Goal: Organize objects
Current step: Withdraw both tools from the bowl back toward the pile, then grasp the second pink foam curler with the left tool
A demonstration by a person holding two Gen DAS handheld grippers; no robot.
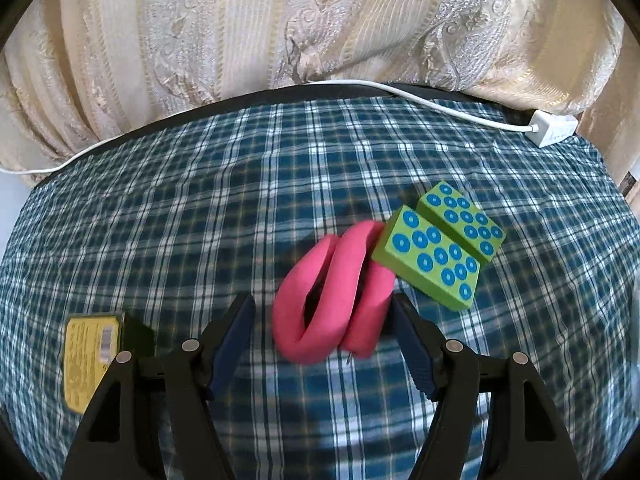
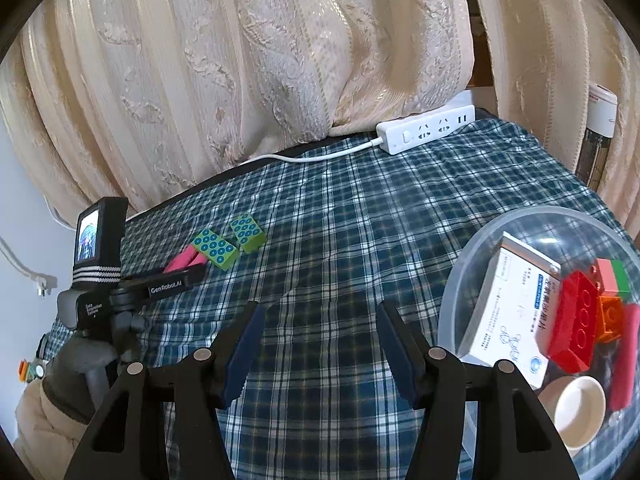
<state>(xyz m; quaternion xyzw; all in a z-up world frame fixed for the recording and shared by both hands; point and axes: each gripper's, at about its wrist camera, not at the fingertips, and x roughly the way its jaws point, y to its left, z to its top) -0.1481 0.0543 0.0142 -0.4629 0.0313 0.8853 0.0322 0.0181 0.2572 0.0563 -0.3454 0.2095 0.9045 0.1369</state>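
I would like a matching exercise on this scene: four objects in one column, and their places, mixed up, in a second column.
Objects:
1. pink foam piece
2. red brick
3. power strip
4. yellow packet

Places:
A. at the far table edge, against the curtain
B. between the open fingers of the left gripper
C. inside the clear bowl
D. on the cloth, left of the left gripper

Pairs: 1-B, 2-C, 3-A, 4-D

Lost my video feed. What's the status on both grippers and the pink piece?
Left gripper open, pink foam piece between its fingers, unpinched. Right gripper open, empty. Green dotted block touches the pink piece's far end.
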